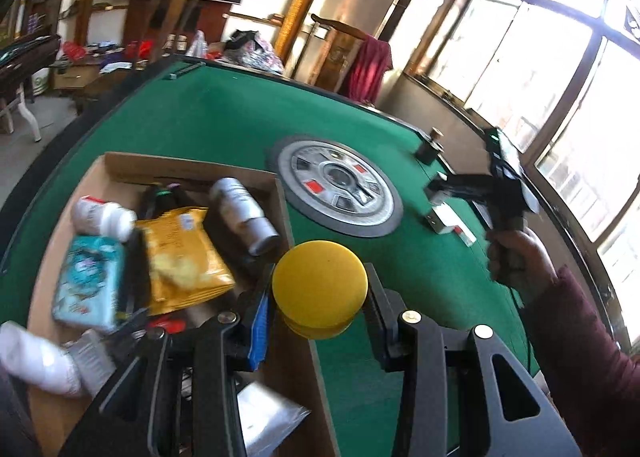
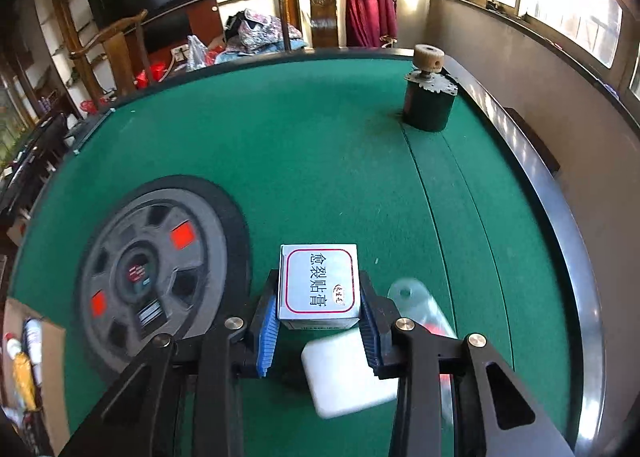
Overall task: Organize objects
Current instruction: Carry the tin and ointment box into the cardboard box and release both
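My left gripper (image 1: 318,297) is shut on a yellow round lid-shaped object (image 1: 319,279) and holds it above the right edge of a cardboard box (image 1: 120,169). The box holds a yellow snack bag (image 1: 180,257), a white bottle (image 1: 102,217), a silver can (image 1: 246,213) and a teal packet (image 1: 88,281). My right gripper (image 2: 319,307) is shut on a small silver box with red-framed Chinese text (image 2: 319,283) above the green table. It also shows in the left wrist view (image 1: 444,209), at the right. A white block (image 2: 344,373) lies under it.
A round grey dial panel (image 2: 156,269) sits in the middle of the green felt table (image 2: 320,157). A dark cylinder with a wooden knob (image 2: 428,97) stands at the far right corner. A red-and-white pack (image 2: 424,313) lies beside the white block. Chairs and clutter stand beyond the table.
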The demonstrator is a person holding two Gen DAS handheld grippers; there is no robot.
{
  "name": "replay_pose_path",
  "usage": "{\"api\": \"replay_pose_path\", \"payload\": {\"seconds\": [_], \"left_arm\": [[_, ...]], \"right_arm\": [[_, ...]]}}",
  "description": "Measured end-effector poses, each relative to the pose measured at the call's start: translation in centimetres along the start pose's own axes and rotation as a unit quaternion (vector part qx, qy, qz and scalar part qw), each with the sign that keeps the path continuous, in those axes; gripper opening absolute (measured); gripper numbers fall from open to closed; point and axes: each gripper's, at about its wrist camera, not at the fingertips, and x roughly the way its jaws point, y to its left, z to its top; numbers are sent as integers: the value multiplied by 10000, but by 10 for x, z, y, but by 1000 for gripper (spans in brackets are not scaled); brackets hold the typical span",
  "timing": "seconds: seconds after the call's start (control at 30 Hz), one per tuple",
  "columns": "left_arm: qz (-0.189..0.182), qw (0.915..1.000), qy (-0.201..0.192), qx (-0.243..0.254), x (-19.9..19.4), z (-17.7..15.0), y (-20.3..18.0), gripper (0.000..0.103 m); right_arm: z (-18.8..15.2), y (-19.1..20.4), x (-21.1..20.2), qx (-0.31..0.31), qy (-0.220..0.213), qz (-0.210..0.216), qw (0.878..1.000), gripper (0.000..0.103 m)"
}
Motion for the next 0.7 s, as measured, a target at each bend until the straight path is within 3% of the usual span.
{"api": "replay_pose_path", "payload": {"seconds": [0.2, 0.4, 0.7], "left_arm": [[340, 9989, -282, -148, -33, -7, 26, 39], [890, 9943, -544, -202, -62, -6, 56, 39], [1290, 9900, -542, -154, -57, 30, 91, 39]], "right_arm": [[-20, 26, -39, -165, -125, 364, 9991, 38], [-45, 77, -75, -521, -255, 969, 9936, 38], [-82, 168, -91, -1054, -28, 1854, 9770, 38]]}}
